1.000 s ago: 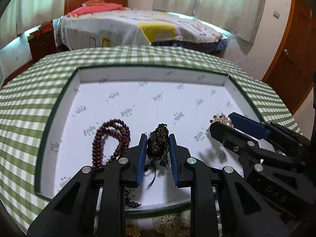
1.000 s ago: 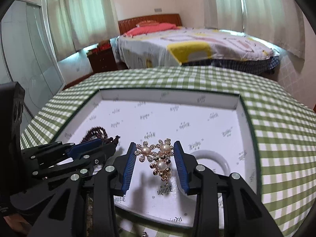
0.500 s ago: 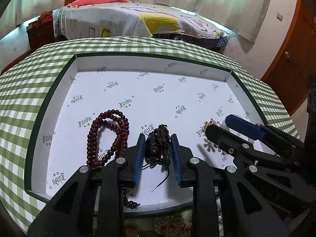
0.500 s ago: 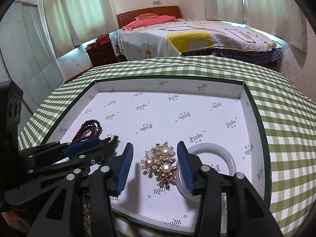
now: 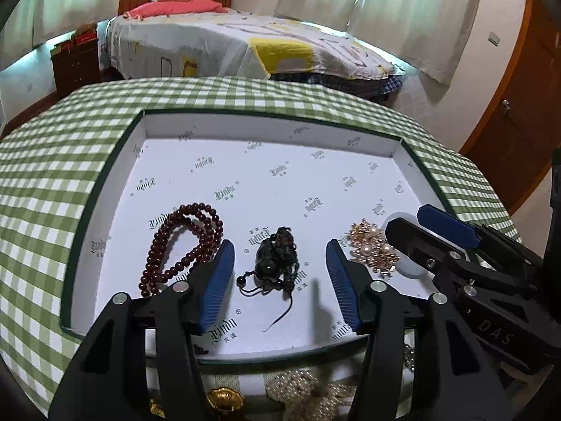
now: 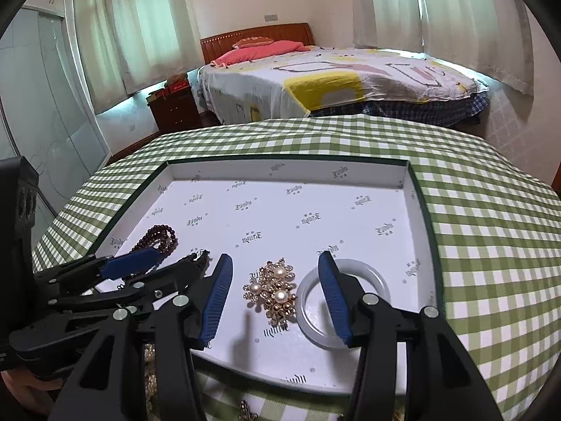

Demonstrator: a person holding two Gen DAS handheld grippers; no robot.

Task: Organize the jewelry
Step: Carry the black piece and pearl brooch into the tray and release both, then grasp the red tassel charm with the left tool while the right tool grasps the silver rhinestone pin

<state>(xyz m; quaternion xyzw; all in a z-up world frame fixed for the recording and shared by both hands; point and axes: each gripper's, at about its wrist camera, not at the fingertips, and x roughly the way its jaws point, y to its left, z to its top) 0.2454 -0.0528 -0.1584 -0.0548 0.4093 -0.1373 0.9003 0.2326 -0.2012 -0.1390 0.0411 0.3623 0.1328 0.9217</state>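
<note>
Both grippers have let go since a second ago: left gripper (image 5: pixel 278 266) was clamped on the dark carved pendant with tangled black cord (image 5: pixel 275 263), now its blue pads are spread wide and the pendant lies flat on the tray floor between them. Right gripper (image 6: pixel 275 291) likewise stands wide apart, the gold flower brooch with three pearls (image 6: pixel 273 289) dropped onto the white printed-paper tray (image 6: pixel 287 172) between its fingers. Brooch sits just beside, maybe touching, the translucent white bangle ring (image 6: pixel 380 287); right fingertip overlaps the ring's near edge. Dark red bead bracelet (image 5: pixel 182 242) lies left of the pendant, close to the left pad. More gold pieces wait on the green checked tablecloth (image 6: pixel 473 210) below the tray. Risk: on retreat a pad could snag the pendant's loose cord or nudge the beads, or the right finger could drag the ring and brooch out of place.
</note>
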